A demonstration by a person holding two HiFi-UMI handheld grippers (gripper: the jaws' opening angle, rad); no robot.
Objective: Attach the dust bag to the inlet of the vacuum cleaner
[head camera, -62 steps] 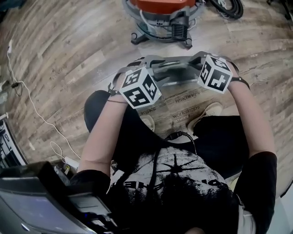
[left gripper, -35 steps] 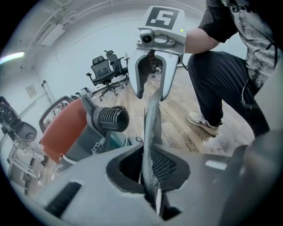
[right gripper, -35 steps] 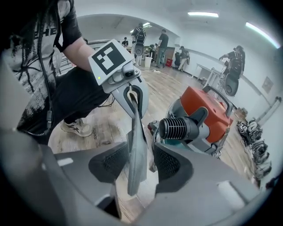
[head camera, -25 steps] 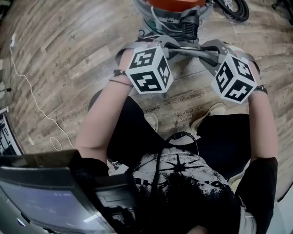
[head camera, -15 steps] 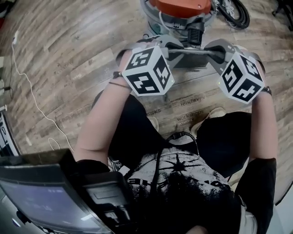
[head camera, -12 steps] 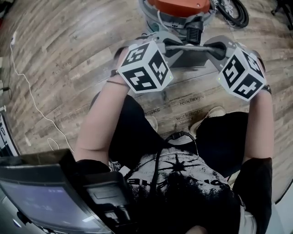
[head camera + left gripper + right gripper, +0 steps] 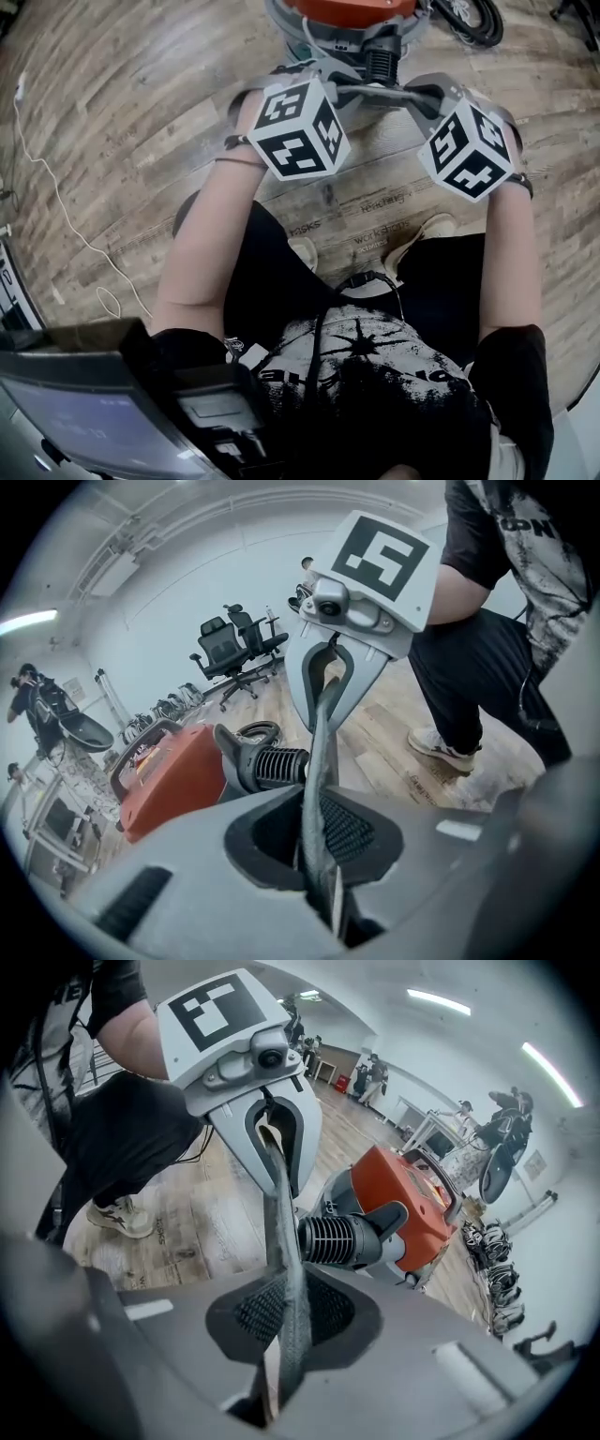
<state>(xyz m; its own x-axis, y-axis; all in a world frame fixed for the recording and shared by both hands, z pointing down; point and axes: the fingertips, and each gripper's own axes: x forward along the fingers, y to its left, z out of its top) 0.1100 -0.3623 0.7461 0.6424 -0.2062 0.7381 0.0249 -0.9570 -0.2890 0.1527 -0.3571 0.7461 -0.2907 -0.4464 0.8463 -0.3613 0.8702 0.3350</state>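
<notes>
Presently the bag (image 7: 375, 95) hangs stretched between the two claws, off the floor (image 7: 112, 141) and just in front of the vacuum (image 7: 339, 11). Left claw (image 7: 317, 822): closed on one edge of the bag. Right claw (image 7: 283, 1321): its jaws have just been closing and pinch the opposite edge, which lies between them. Each grip appears to take only the border.

Step in hand, as judged: bringing the bag's opening up to the inlet (image 7: 339, 1238), the ribbed black spout.
- Both claws should advance together, so that the bag is taut and square to the spout. A lead by either side would skew the opening.
- Pressure should run straight along the spout's axis.
- Neither claw should let go until the collar is seated.
- Risk noted: the vacuum may shift on the floor under a push.

Views compared:
- The head view gives the layout: both cubes (image 7: 298, 128), the bag as a thin grey strip between them, the inlet just beyond, and the person's shoes (image 7: 417, 234) on the wood. It does not show the jaws' contact.
- Each gripper view shows that contact plainly. It also shows the bag edge-on, the opposing claw at its far end, and the inlet close against one face. Whether inlet and bag touch cannot be told.
- No view shows the bag's opening, so alignment cannot be confirmed.
</notes>
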